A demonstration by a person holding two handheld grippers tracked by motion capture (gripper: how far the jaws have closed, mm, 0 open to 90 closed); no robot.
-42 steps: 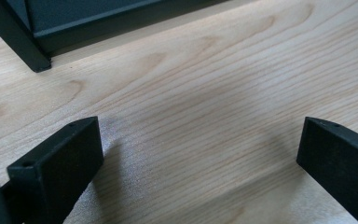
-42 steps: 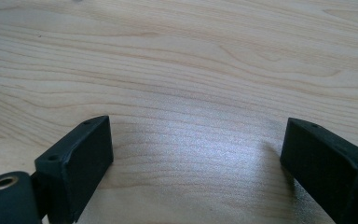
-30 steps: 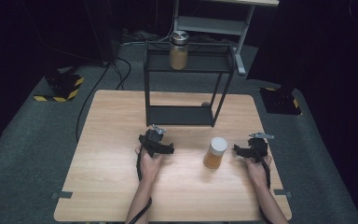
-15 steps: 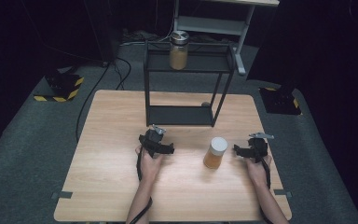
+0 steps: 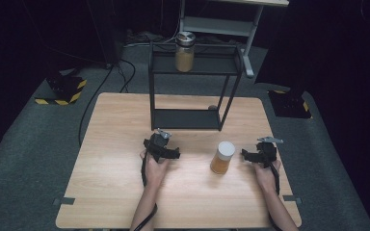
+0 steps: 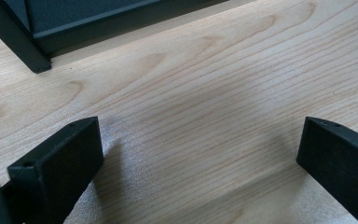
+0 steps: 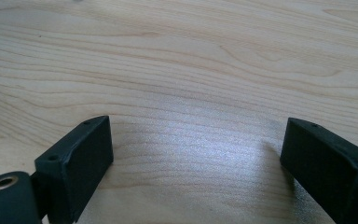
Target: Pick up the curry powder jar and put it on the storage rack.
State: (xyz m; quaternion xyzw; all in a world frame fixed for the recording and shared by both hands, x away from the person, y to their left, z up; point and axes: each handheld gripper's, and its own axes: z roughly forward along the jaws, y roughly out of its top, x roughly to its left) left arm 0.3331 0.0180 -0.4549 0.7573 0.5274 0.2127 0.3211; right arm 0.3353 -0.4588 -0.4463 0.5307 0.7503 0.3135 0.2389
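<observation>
Nearest the table's front edge, two forearms are seen entering from below. The left gripper is held low over bare wood, jaws spread wide with nothing between them; the same gap is shown in the left gripper view. The right gripper is likewise held released and empty, as confirmed in the right gripper view. Between the two, just beside the right gripper and apart from it, a white-lidded jar of amber contents is stood upright on the table. Beyond, a black two-tier rack is placed at the far edge. On its top shelf a second jar with a metal lid is stood.
</observation>
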